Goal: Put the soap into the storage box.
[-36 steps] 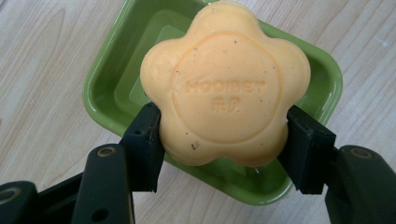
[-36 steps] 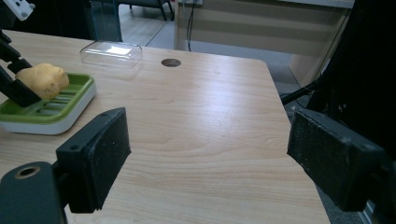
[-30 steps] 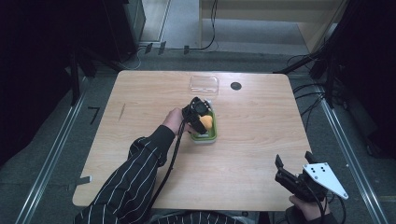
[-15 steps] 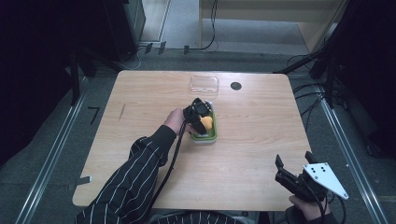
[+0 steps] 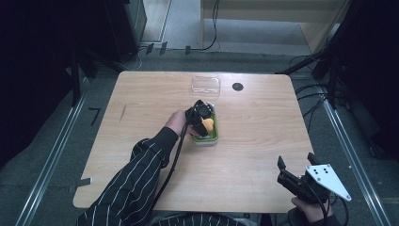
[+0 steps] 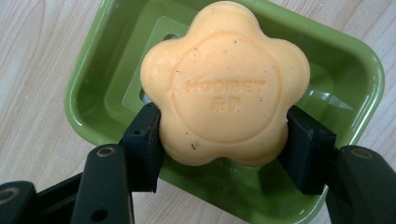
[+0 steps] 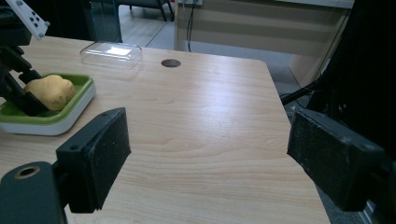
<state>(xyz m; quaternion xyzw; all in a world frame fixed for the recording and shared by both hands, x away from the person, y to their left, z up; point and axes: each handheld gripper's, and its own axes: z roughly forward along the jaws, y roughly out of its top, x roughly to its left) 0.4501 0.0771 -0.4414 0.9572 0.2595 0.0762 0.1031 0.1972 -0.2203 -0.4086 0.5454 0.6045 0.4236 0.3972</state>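
Fingers (image 6: pixel 145 144) of the left gripper (image 6: pixel 224 154), matte black blocks, pinch a flower-shaped orange soap (image 6: pixel 225 84) by its sides; the right gripper (image 7: pixel 210 158) has its rough-padded fingers (image 7: pixel 105 144) spread wide over bare wood at the near right corner.

Largest is the counter (image 5: pixel 263 136), a pale wood-grain top with rounded corners and a small dark round hole (image 5: pixel 237 86) near its far edge. Next comes the clear plastic lid (image 5: pixel 205 86), a glossy rounded rectangle lying at the far middle, just beyond the dish. The soap dish (image 6: pixel 93 84), glossy green plastic on a white base, a rounded rectangle with a raised inner grid, sits at mid-counter. Smallest, the soap is waxy and speckled, five-lobed, with a stamped circle and raised lettering, held over the dish's hollow.
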